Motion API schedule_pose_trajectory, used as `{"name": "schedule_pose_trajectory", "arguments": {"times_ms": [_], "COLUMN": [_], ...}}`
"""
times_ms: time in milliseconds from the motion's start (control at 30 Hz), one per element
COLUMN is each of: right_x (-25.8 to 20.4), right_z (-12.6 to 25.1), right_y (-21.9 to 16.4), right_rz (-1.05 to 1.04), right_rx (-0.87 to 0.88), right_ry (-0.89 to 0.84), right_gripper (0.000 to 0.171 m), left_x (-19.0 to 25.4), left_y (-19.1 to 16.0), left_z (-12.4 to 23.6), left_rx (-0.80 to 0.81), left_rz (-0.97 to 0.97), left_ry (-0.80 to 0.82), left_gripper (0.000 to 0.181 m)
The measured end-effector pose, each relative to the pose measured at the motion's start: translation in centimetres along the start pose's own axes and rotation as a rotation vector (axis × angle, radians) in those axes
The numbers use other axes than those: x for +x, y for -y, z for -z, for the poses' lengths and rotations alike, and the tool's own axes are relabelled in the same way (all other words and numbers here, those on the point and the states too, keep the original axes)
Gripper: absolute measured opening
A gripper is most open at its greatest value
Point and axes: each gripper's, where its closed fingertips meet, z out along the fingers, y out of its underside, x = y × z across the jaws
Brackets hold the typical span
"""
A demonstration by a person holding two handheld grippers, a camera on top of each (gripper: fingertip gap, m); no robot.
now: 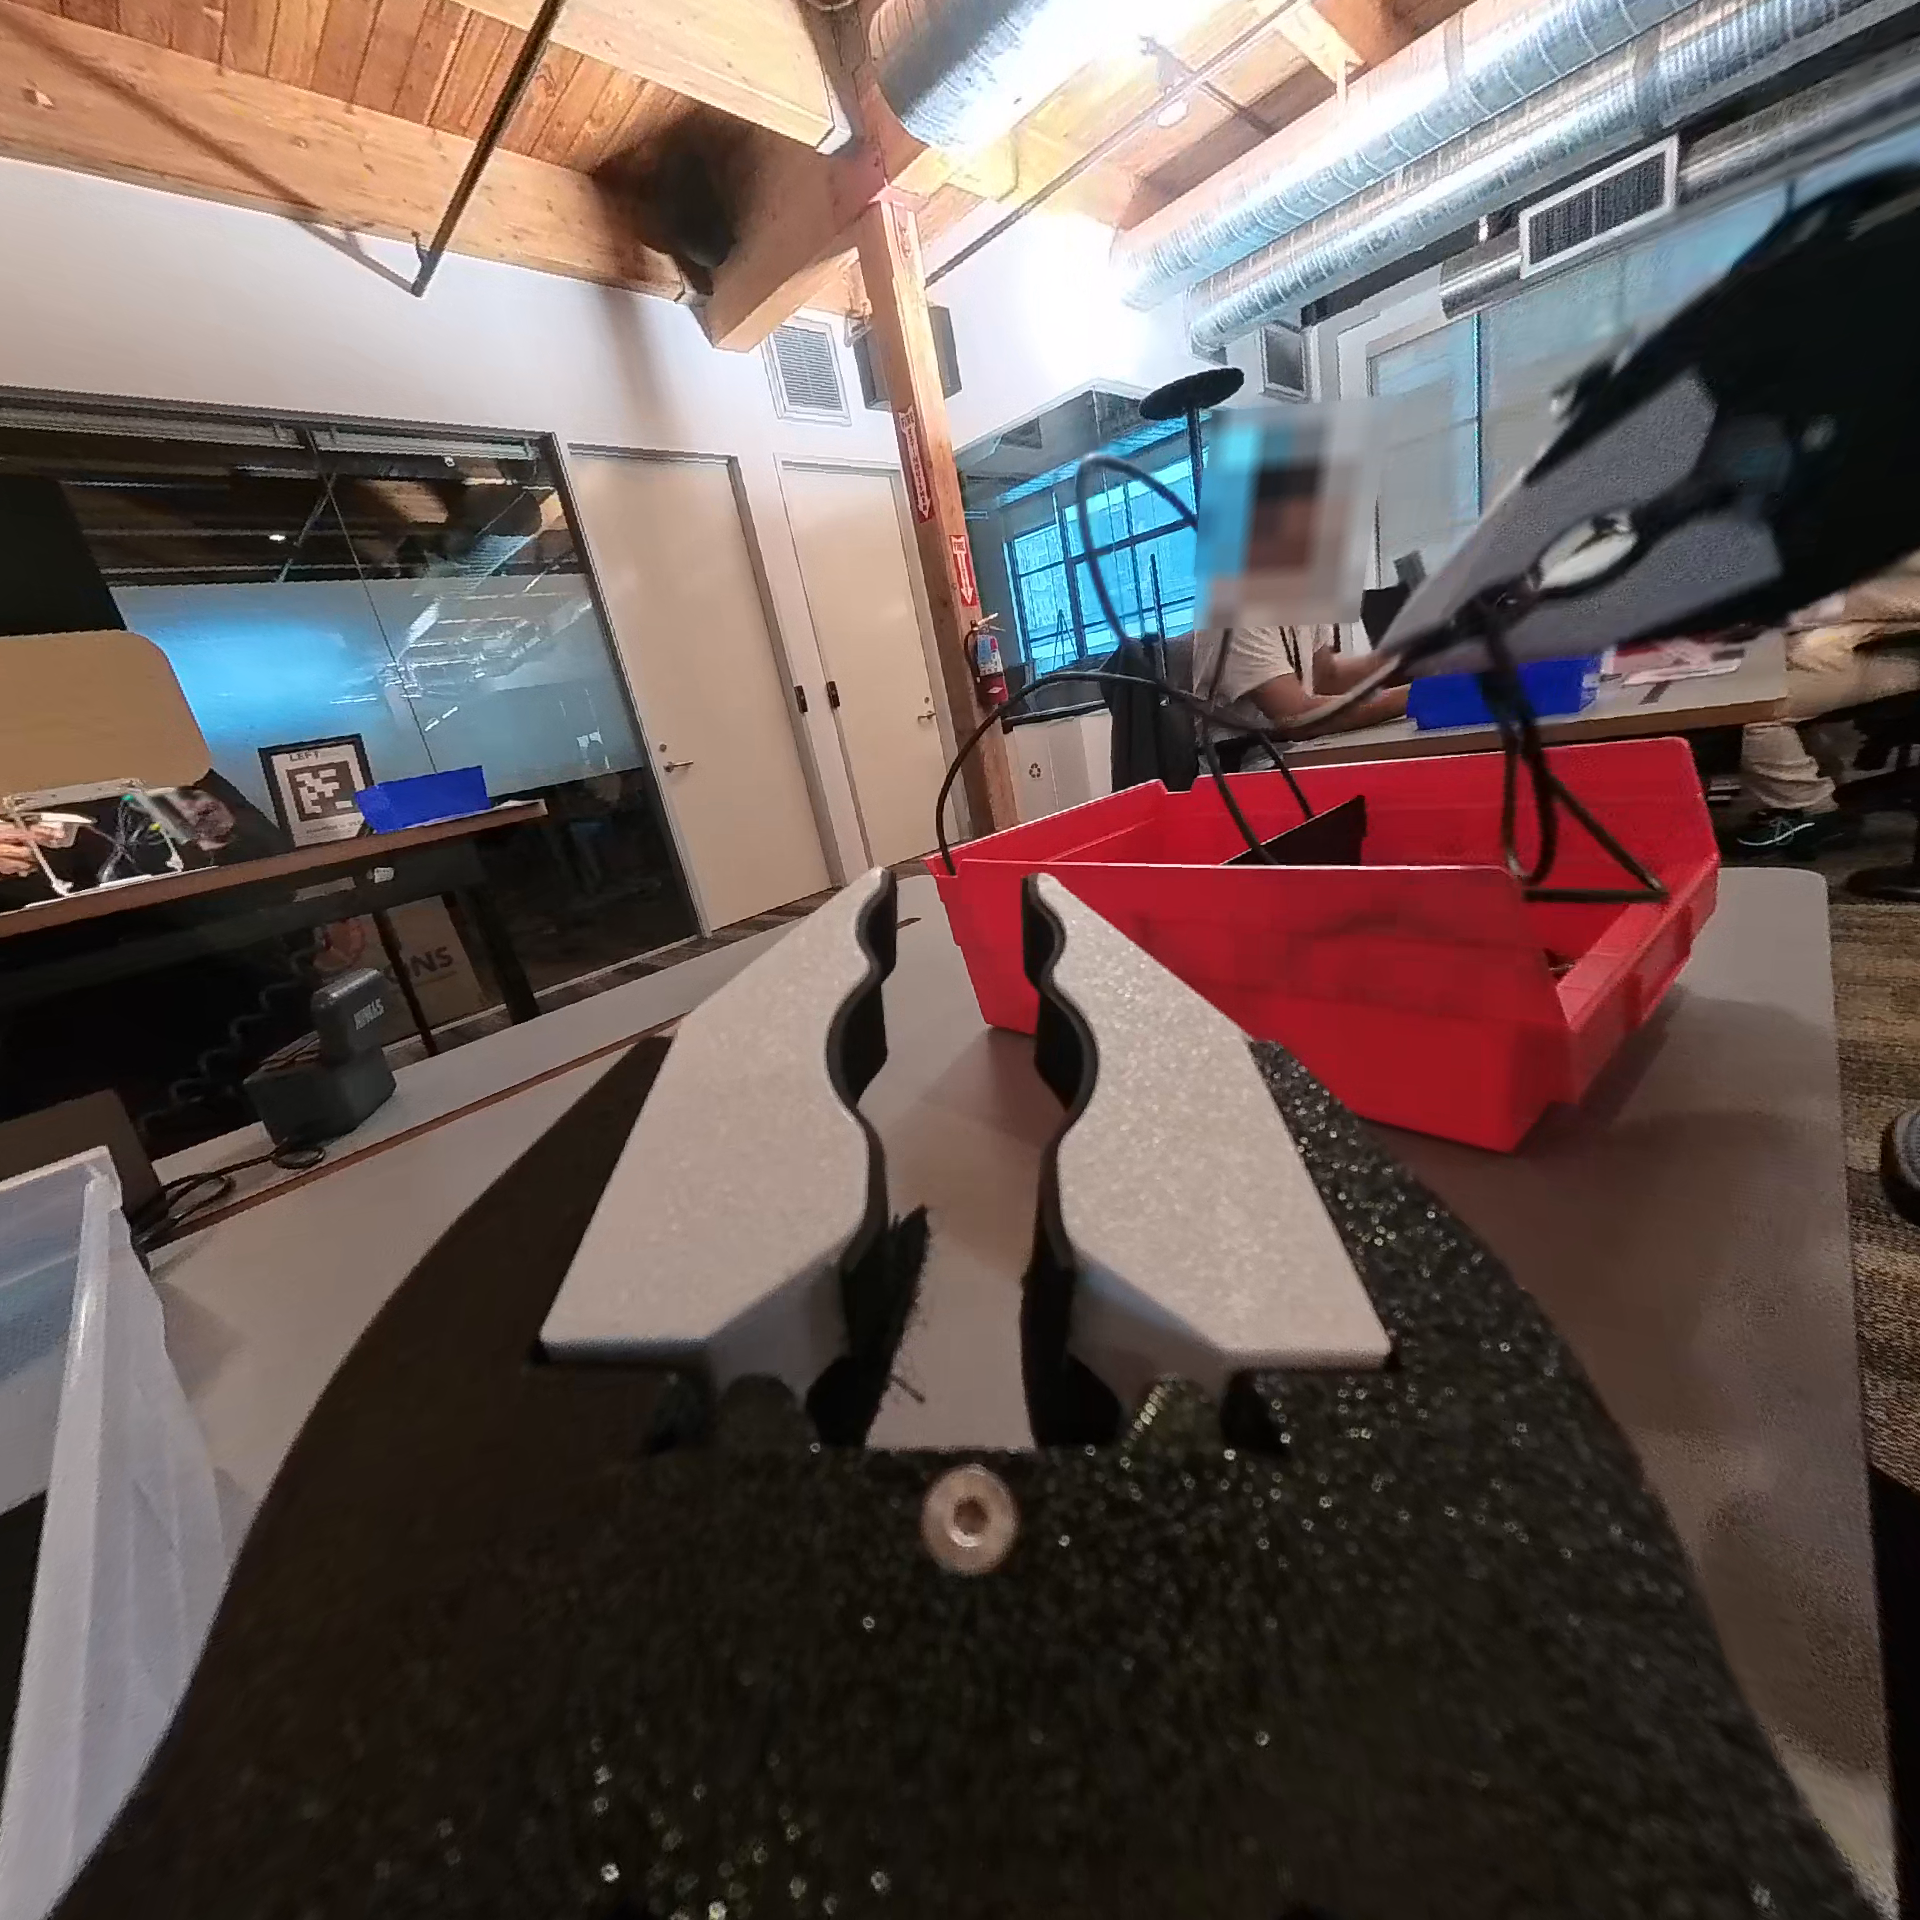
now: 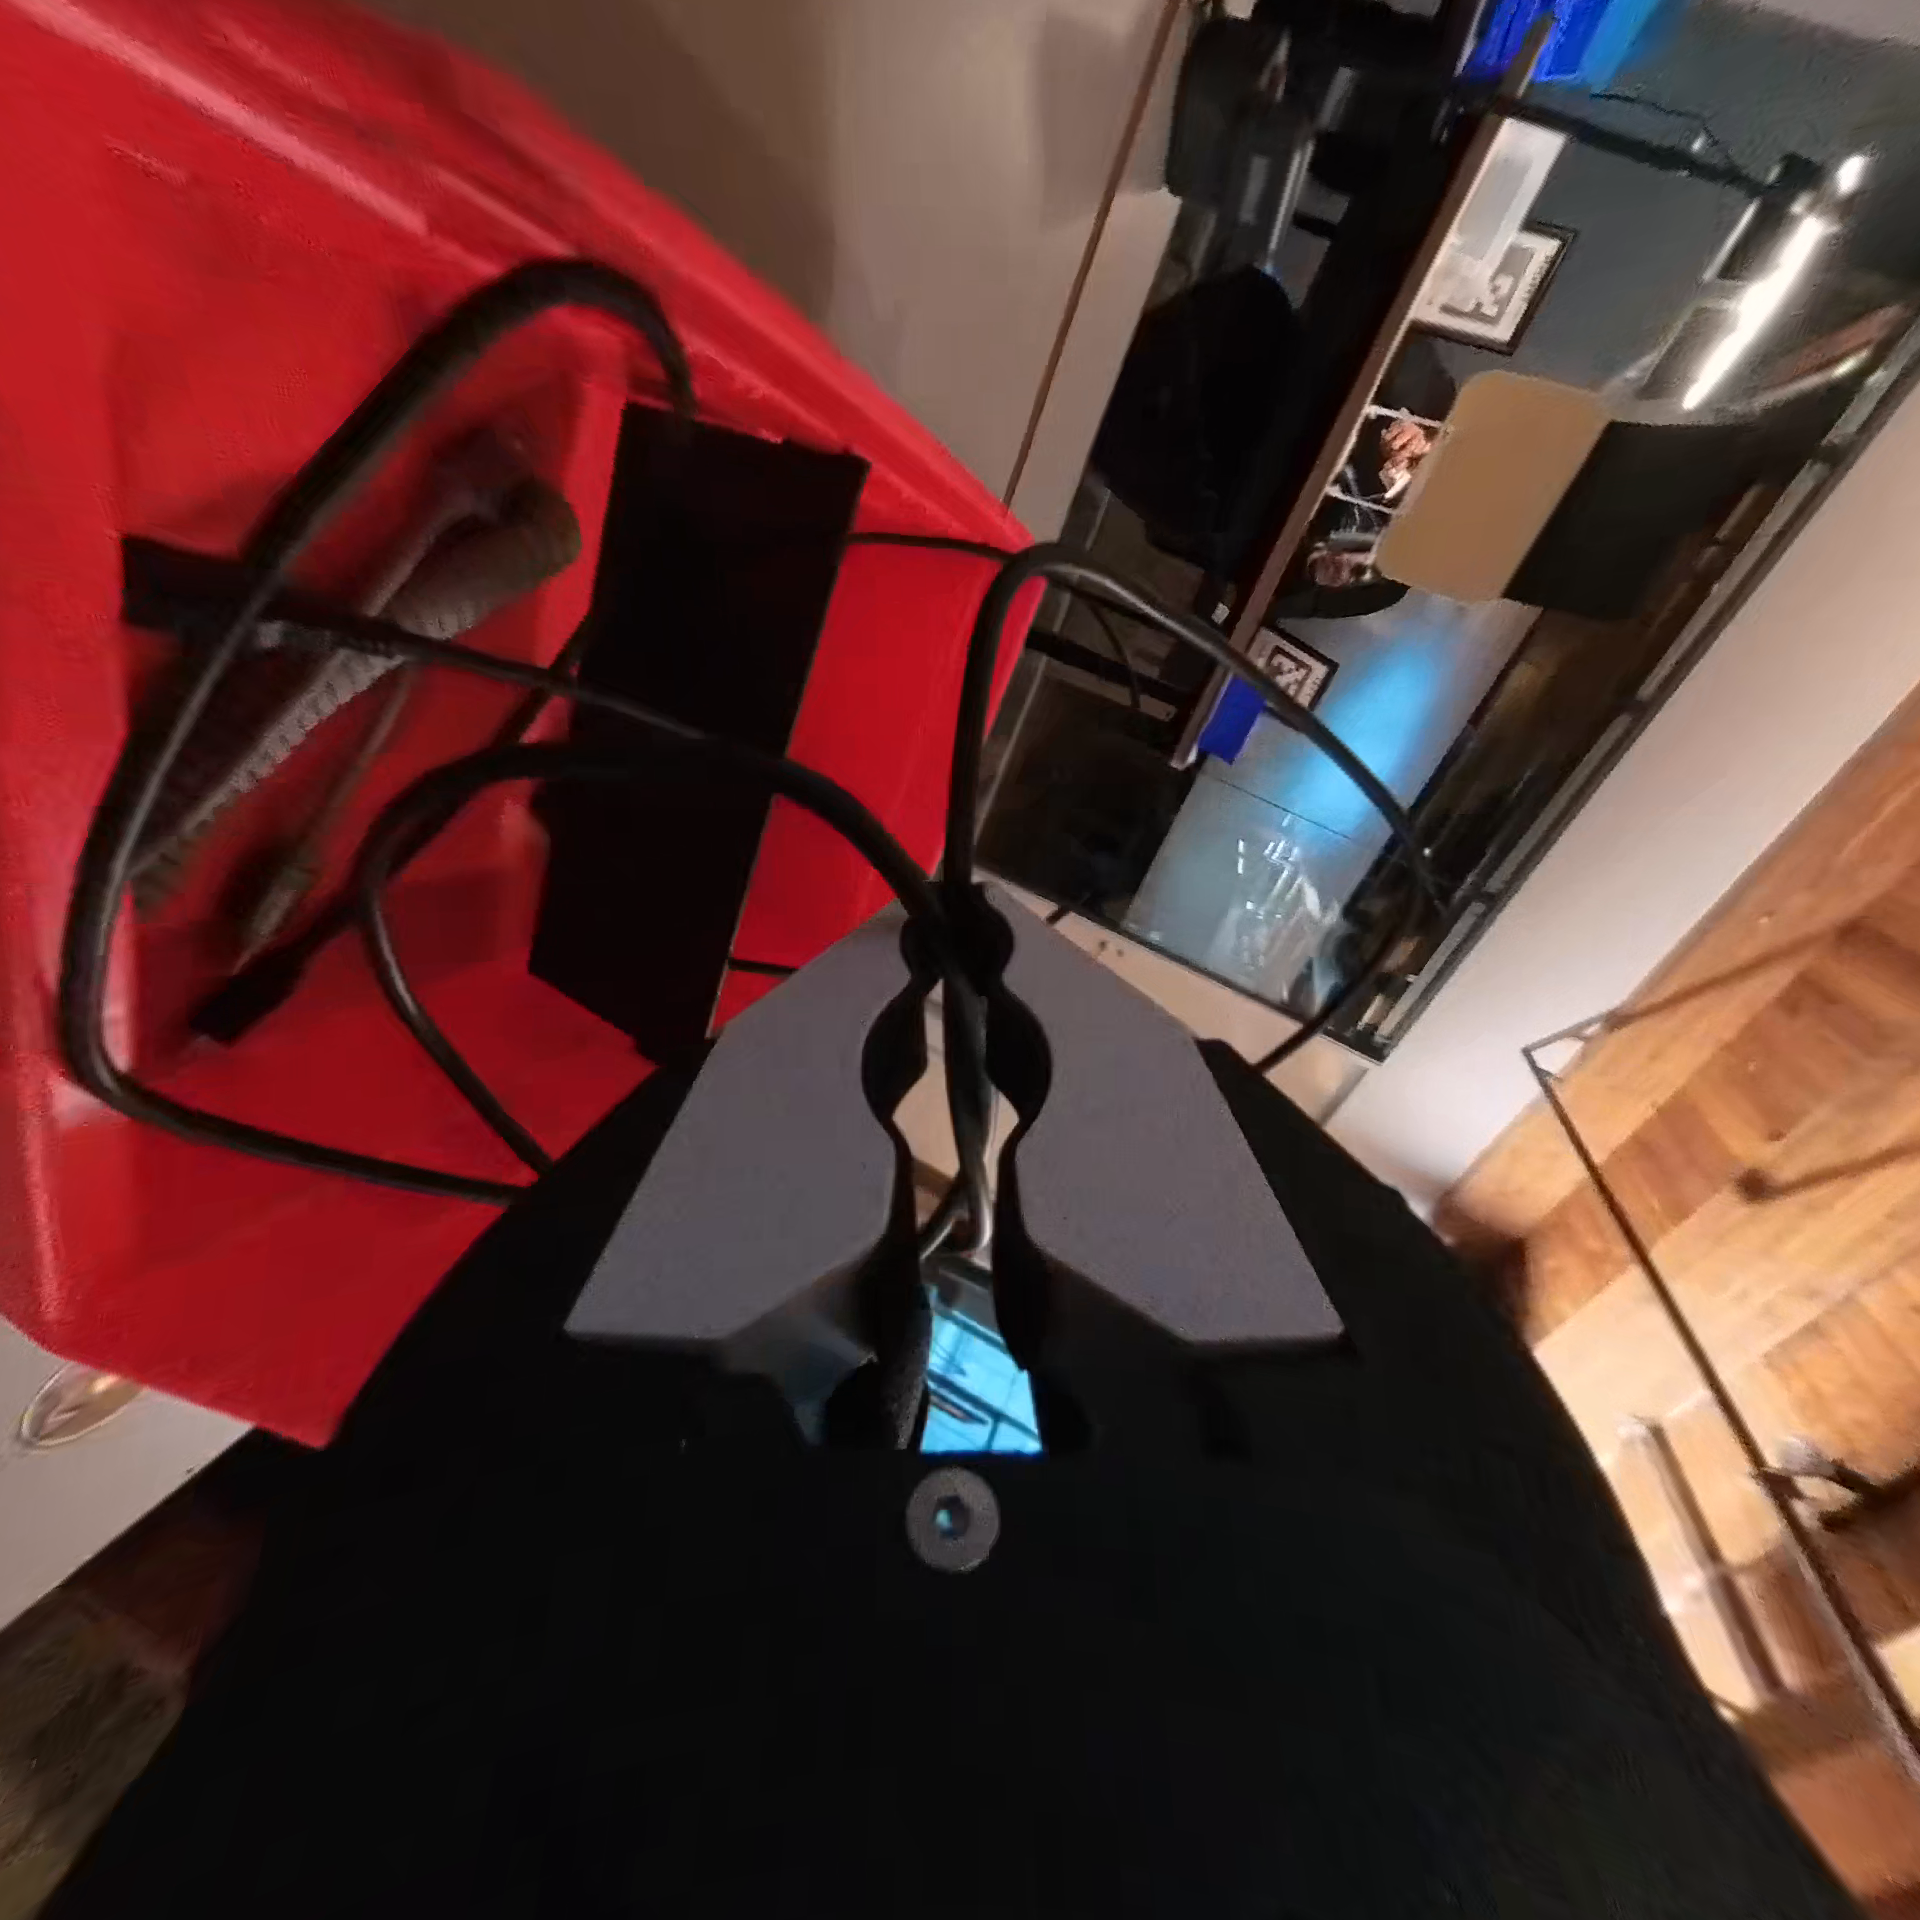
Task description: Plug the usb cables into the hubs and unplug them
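Left wrist view
Left tongs [image 1: 958, 904]: held apart at a moderate gap, nothing between the grey fingers; pointed over the grey table [image 1: 1714, 1195].
Red bin [image 1: 1299, 966]: just ahead and right of the left fingertips, resting on the table.
Black cable [image 1: 1117, 592]: looped up out of the bin, ahead and above the fingertips.
Right tongs [image 1: 1579, 561]: seen up and to the right, above the bin, with thin black cable hanging from them into it.
Writing: a square black-and-white marker card and a dark device with lettering are seen on the tables far left; wording not reported.

Right wrist view
Right tongs [image 2: 951, 940]: drawn nearly together, clamped on the black cable [image 2: 961, 790] where strands cross at the tips; a metal plug end appears to sit further back between the fingers.
USB hub [image 2: 686, 707]: a black slab judged to be the hub, standing in the red bin [image 2: 312, 260], ahead and left of the tips.
Grey braided cable [image 2: 343, 665]: lying in the bin, left of the hub.
Risk: the loops are tangled round each other, so a lift could drag the hub or braided cable along, or tip the bin.
Risk: the grip is on cord rather than plug body, so slipping is likely.
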Motion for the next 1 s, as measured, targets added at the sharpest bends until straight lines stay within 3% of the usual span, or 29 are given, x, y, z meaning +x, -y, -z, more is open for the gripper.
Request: {"name": "schedule_pose_trajectory", "arguments": {"times_ms": [233, 467, 667, 733, 867, 933, 1000], "right_x": [-6.2, -9.6, -11.1, -10.4, -6.0, -3.2, 0.2], "right_z": [-2.9, -3.5, -4.3, -3.8, -1.7, -0.9, -0.5], "right_y": [2.1, 1.5, 2.2, 1.8, -0.7, -2.4, -3.0], "right_rz": [0.025, -0.241, -0.35, -0.404, -0.607, -0.688, -0.753], "right_rx": [0.004, -0.009, -0.024, -0.037, -0.116, -0.138, -0.063], "right_ry": [0.157, 0.531, 0.698, 0.74, 0.722, 0.621, 0.454], "right_gripper": [0.001, 0.002, 0.004, 0.009, 0.046, 0.061, 0.062], "left_x": [0.1, 0.1, 0.2, 0.2, 0.2, 0.1, 0.1], "left_y": [0.0, 0.0, 0.0, 0.0, 0.0, -0.1, -0.2], "left_z": [-0.1, 0.0, -0.1, -0.1, -0.1, -0.2, -0.2], "left_rx": [0.0, 0.002, 0.004, 0.002, 0.003, 0.0, -0.006], "left_rz": [0.0, 0.001, 0.005, 0.006, 0.007, 0.014, 0.019], "left_ry": [-0.004, -0.003, -0.01, -0.011, -0.008, -0.009, -0.008], "left_gripper": [0.021, 0.021, 0.019, 0.019, 0.02, 0.021, 0.022]}}
